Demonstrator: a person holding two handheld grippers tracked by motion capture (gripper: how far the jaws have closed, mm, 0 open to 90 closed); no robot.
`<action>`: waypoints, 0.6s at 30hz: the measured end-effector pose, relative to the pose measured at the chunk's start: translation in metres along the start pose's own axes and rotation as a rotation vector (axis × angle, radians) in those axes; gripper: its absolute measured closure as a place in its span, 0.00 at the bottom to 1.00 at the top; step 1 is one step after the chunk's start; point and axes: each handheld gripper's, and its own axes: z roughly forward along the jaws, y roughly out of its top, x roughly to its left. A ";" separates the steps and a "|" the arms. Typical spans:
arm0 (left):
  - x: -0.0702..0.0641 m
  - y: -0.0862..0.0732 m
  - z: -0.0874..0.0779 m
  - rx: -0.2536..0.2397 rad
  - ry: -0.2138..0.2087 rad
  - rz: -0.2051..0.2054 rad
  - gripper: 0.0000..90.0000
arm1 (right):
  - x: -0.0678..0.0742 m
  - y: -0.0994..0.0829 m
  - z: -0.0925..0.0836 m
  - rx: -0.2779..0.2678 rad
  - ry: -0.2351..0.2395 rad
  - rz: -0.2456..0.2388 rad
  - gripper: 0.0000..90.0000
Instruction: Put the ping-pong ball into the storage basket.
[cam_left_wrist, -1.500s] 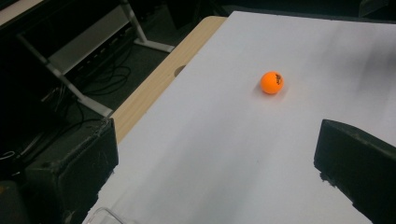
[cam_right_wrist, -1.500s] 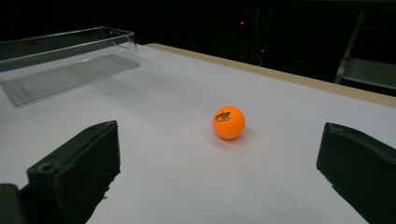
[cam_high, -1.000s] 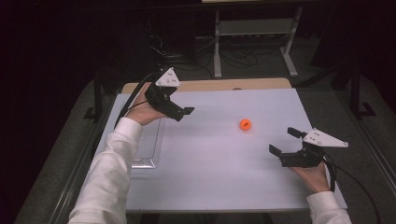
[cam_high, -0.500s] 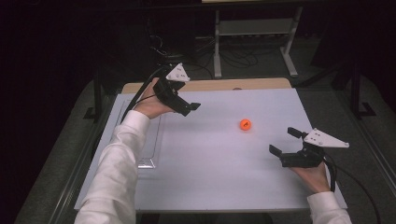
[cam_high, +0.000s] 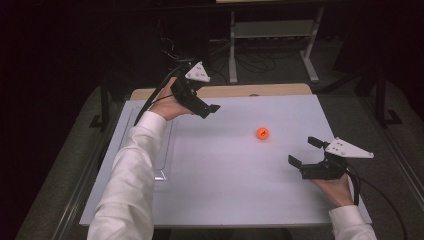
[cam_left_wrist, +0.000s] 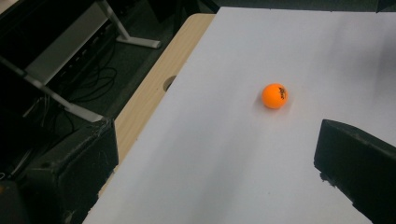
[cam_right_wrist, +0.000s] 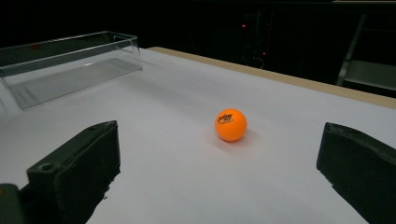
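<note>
An orange ball (cam_high: 262, 133) with a small dark print on it sits alone on the white tabletop (cam_high: 225, 180), right of the middle and touching nothing. The right tool (cam_high: 306, 151) rests low near the tabletop's right edge, close to the ball on its near right; its jaws stand wide apart and empty, and in the right gripper view the ball (cam_right_wrist: 230, 124) lies ahead between them. The left tool (cam_high: 212, 110) is held up over the far left part of the tabletop, well apart from the ball and tilted down toward it, jaws likewise spread with nothing in them; the left gripper view shows the ball (cam_left_wrist: 274, 95) ahead. A clear plastic tray (cam_right_wrist: 70, 65) lies along the left side, under the person's white sleeve (cam_high: 127, 185).
</note>
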 end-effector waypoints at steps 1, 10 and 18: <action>0.000 0.001 0.001 0.002 -0.002 0.003 0.00 | 0.000 0.000 0.000 0.002 0.001 0.001 0.00; -0.002 0.014 0.022 0.028 -0.030 0.029 0.00 | 0.001 0.000 0.000 0.004 0.005 -0.001 0.00; -0.004 0.019 0.038 0.038 -0.058 0.041 0.00 | 0.000 -0.001 -0.001 0.001 0.005 0.004 0.00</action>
